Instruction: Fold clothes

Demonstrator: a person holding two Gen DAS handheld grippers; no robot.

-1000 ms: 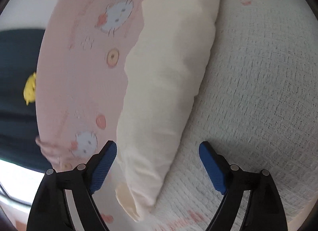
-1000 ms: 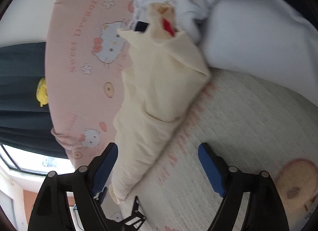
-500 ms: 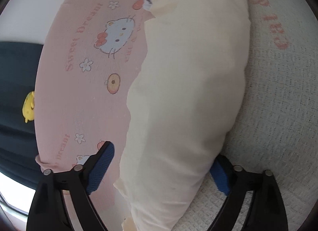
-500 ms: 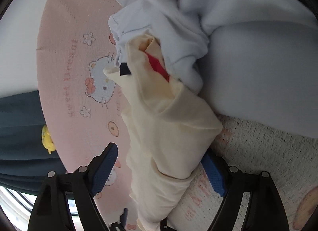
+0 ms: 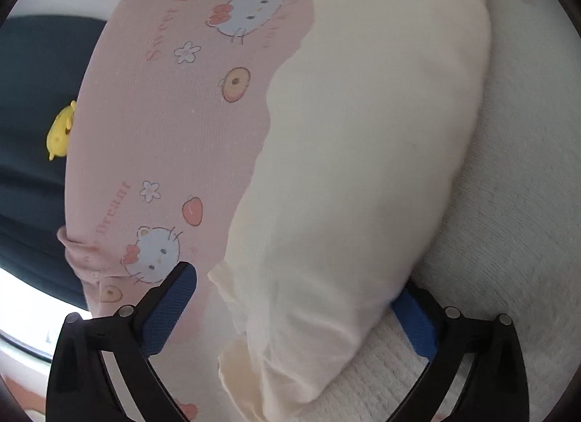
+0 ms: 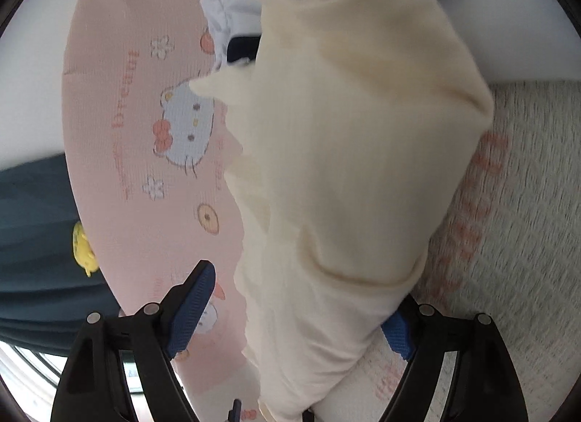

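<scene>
Both the left gripper (image 5: 294, 307) and right gripper (image 6: 294, 307) have jaws spread wide around the folded cream garment (image 5: 363, 167), which lies on the pink cartoon-cat bedsheet (image 5: 163, 124).

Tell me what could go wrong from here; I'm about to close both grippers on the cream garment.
1. Both grippers, left and right, are open around a thick bunched garment; closing may pinch several layers, spoiling the fold.
2. The pink sheet lies right beneath, so a finger might snag it.
3. White clothes touch the garment's far end and could drag along.
</scene>
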